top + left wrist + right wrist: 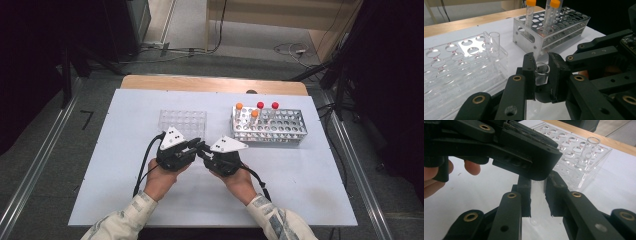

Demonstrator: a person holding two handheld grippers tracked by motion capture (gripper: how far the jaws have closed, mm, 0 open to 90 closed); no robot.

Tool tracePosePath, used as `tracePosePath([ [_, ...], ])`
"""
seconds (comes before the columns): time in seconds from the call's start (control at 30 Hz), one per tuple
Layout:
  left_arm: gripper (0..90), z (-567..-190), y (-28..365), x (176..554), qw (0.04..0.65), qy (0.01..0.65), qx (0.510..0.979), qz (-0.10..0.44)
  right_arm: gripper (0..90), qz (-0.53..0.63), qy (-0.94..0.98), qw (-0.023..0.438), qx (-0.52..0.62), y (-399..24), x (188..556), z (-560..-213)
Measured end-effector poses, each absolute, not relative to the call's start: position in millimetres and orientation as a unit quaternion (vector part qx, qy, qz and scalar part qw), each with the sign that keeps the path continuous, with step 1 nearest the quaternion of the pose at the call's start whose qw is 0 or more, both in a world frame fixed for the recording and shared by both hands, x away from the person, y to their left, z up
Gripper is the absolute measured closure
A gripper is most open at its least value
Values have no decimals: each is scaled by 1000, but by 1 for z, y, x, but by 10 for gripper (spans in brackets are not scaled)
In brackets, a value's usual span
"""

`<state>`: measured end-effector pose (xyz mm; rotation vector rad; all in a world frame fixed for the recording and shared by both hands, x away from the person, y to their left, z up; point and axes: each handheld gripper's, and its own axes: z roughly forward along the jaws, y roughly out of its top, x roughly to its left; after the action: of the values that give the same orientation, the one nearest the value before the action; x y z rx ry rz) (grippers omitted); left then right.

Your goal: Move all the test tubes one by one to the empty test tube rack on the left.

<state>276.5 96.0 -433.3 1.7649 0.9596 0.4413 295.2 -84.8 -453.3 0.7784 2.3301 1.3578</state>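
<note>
Test tube (541,75), clear and uncapped, is being held just in front of the clear acrylic rack (183,120). Both the left gripper (199,145) and the right gripper (538,195) are clamping their jaws on it. Nearer the metal rack (270,125), orange-capped tubes (531,12) are standing upright.

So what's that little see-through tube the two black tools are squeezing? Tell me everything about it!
The clear tube looks like glass or plastic, with an open round mouth and no cap, and nothing can be seen inside it. Its bottom end is rounded. It stands nearly upright just above the white table. The left tool clamps it near the mouth, and the right tool clamps it lower down, so both tools press on it at once. It sits between the clear rack and the metal rack.
</note>
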Motion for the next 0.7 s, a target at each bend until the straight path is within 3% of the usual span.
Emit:
tracePosePath([
  [0.2, 766, -428, 101, 280, 519, 406, 728, 189, 390, 464, 826, 151, 282, -85, 299, -455],
  [0.3, 766, -423, 106, 284, 520, 413, 722, 195, 306, 457, 829, 144, 289, -87, 301, -455],
  [0.7, 766, -402, 119, 302, 513, 431, 709, 219, 258, 457, 824, 141, 304, -94, 308, -452],
])
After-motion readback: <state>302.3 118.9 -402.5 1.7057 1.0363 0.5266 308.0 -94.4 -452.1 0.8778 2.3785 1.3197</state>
